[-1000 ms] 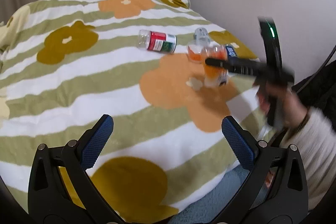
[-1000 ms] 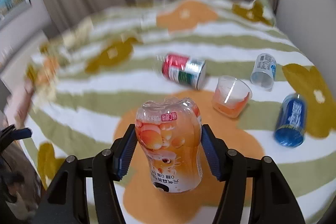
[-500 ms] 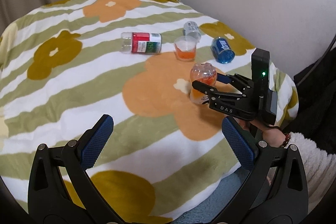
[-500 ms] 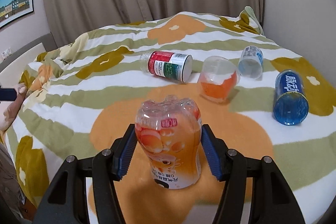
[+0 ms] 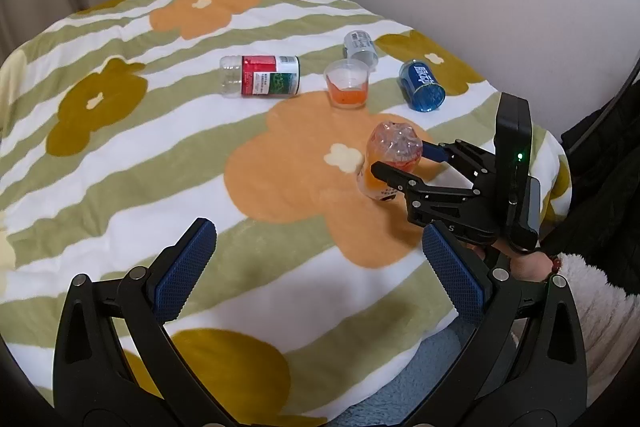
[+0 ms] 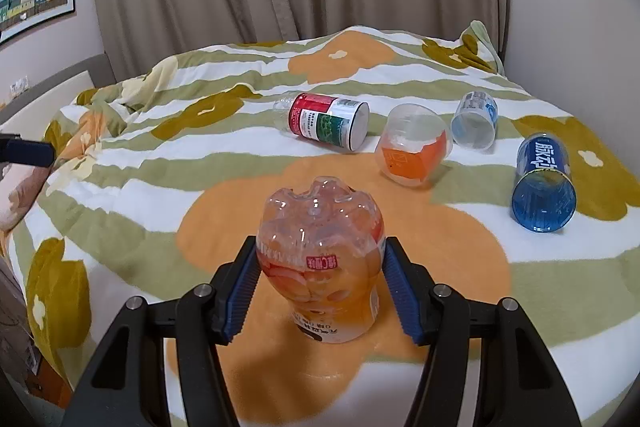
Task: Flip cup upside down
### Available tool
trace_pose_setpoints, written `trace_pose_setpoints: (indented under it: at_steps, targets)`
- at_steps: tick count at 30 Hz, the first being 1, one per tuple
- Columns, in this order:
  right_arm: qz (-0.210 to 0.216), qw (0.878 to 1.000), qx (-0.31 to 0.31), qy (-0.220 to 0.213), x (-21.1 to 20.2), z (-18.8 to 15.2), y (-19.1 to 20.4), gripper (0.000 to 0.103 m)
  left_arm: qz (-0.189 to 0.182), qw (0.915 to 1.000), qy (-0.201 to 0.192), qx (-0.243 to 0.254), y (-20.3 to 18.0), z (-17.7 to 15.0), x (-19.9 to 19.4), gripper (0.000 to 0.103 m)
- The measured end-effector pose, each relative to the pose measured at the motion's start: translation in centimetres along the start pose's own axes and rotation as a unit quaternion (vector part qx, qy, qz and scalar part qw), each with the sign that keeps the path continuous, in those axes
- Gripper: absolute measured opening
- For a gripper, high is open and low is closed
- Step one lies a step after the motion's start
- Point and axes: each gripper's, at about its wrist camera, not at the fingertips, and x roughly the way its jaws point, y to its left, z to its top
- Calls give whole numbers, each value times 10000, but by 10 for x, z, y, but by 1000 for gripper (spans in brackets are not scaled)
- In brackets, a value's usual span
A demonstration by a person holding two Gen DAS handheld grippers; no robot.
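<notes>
An orange-labelled clear plastic cup [image 6: 320, 267] stands base-up, its rim down on the orange flower of the blanket and leaning a little. My right gripper [image 6: 321, 251] is shut on it, with a blue pad against each side. In the left wrist view the same cup [image 5: 390, 163] sits between the right gripper's [image 5: 400, 159] black fingers, and a hand in a white sleeve [image 5: 592, 291] holds that tool. My left gripper [image 5: 316, 231] hangs open over the bed's near edge with nothing between its pads.
Other cut-bottle cups lie further back on the floral blanket [image 5: 120, 187]: a red-labelled one [image 5: 264, 75] on its side, a clear orange-bottomed one [image 5: 347, 85], a pale-labelled one [image 5: 360, 47] and a blue one [image 5: 422, 85]. A wall borders the right, curtains the back.
The right gripper swung out of a blurred motion and came down towards the bed's front, setting the base-up cup on the blanket. The left gripper stayed open while its view shifted.
</notes>
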Motion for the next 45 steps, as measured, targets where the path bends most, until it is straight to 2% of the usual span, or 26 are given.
trace_pose_setpoints:
  at_steps: [2, 4, 5, 6, 8, 15, 18, 22, 25, 27, 31, 34, 37, 40, 45]
  targets:
    - [-2, 10000, 50, -4, 1, 1, -1, 57, 19, 10000, -7, 3, 0, 0, 0, 103]
    - [-18, 9998, 175, 12, 2, 2, -4, 70, 17, 10000, -19, -12, 0, 0, -1, 103]
    - [-35, 9997, 242, -16, 1, 2, -5, 92, 16, 10000, -28, -14, 0, 0, -1, 103]
    - [-49, 9996, 275, -98, -1, 2, -6, 103, 24, 10000, -41, -9, -1, -1, -3, 103]
    - [-59, 9993, 304, -204, -6, 2, -7, 103, 82, 9999, -71, 32, -2, -1, -6, 103]
    - [-160, 9992, 357, -101, -32, 5, 0, 103, 69, 9997, -246, 15, -4, -3, -22, 103]
    - [-489, 9986, 137, -129, -57, 14, 10, 103, 43, 9991, -421, 35, -10, -5, -36, 103]
    - [-1009, 9924, -88, -699, -123, 34, 26, 103, 53, 9966, -811, 149, -20, -4, -62, 103]
    - [-1472, 9809, -322, -1232, -186, 54, 48, 103, 84, 9893, -1437, 249, -28, 1, -93, 103]
    - [-1778, 9728, -331, -1447, -217, 66, 60, 103, 83, 9790, -2014, 310, -35, 8, -120, 103]
    - [-2109, 9616, 72, -1757, -267, 83, 70, 103, 111, 9604, -2754, 417, -52, 26, -158, 103]
    - [-2395, 9516, 456, -1873, -292, 85, 69, 103, 315, 9483, -3110, 554, -67, 37, -177, 103]
    - [-2700, 9389, 734, -2004, -309, 79, 69, 103, 574, 9361, -3434, 498, -76, 31, -188, 103]
    - [-2843, 9310, 1016, -2052, -320, 68, 69, 103, 737, 9323, -3519, 388, -78, 17, -185, 103]
    - [-3036, 9249, 1096, -2007, -324, 57, 65, 103, 756, 9377, -3365, 426, -79, 8, -176, 103]
